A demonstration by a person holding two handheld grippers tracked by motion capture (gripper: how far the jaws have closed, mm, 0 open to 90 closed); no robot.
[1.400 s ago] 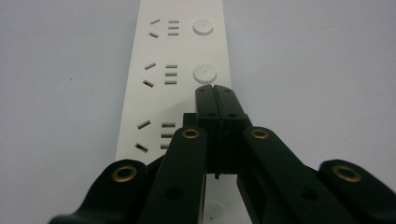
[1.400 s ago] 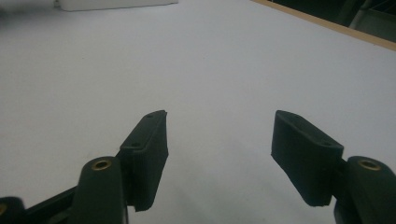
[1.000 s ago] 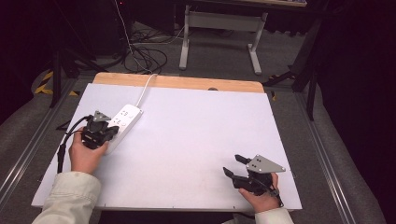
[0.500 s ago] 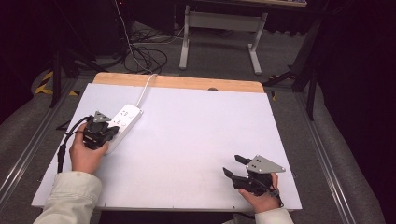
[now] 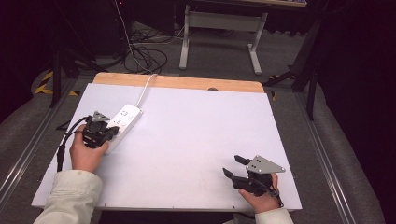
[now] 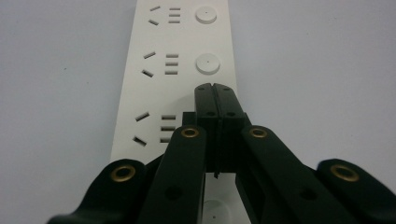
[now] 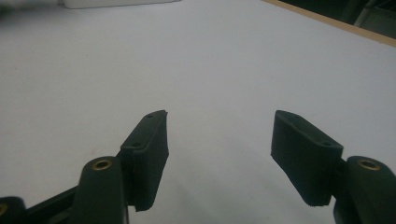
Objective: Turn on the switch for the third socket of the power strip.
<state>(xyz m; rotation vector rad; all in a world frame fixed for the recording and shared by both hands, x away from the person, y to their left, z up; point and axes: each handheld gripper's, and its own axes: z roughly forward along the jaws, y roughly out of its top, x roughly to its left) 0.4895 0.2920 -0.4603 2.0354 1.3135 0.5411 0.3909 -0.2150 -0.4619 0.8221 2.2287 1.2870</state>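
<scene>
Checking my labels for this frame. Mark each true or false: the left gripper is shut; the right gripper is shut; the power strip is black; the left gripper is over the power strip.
1. The left gripper is shut. True.
2. The right gripper is shut. False: its jaws stand wide apart, holding nothing.
3. The power strip is black. False: it is white.
4. The left gripper is over the power strip. True: its closed tips sit beside a round button.

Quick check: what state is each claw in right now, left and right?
Left claw: closed, holding nothing, tips over the white power strip.
Right claw: open, empty, above the white table.
</scene>
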